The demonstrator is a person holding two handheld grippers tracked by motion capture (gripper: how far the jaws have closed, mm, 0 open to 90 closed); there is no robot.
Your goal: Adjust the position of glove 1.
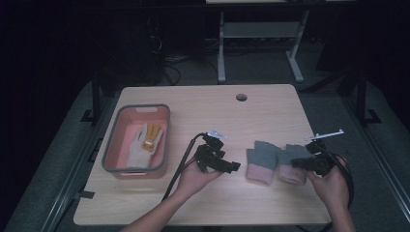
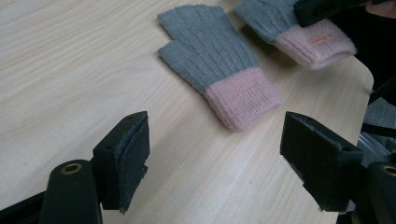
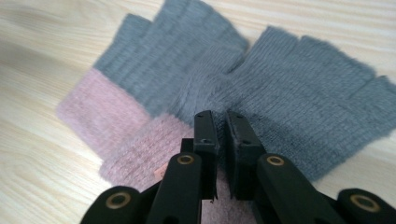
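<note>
Two grey fingerless gloves with pink cuffs lie side by side on the wooden table (image 1: 203,203). My right gripper (image 1: 296,163) (image 3: 222,126) is shut on the right glove (image 1: 289,166) (image 3: 303,93) near where grey meets pink, with knit fabric pinched between the jaws. The left glove (image 1: 261,163) (image 2: 219,65) (image 3: 140,79) lies flat beside it, and their finger ends touch. My left gripper (image 1: 233,166) (image 2: 215,154) hovers open just left of the left glove with nothing between its jaws. The left gripper view also takes in the right glove (image 2: 303,39) at top right.
A pink basket with a grey rim (image 1: 112,145) stands at the table's left and holds a cream and yellow glove (image 1: 146,141). A cable hole (image 1: 241,97) sits near the far edge. White desk legs (image 1: 221,53) stand on the floor beyond.
</note>
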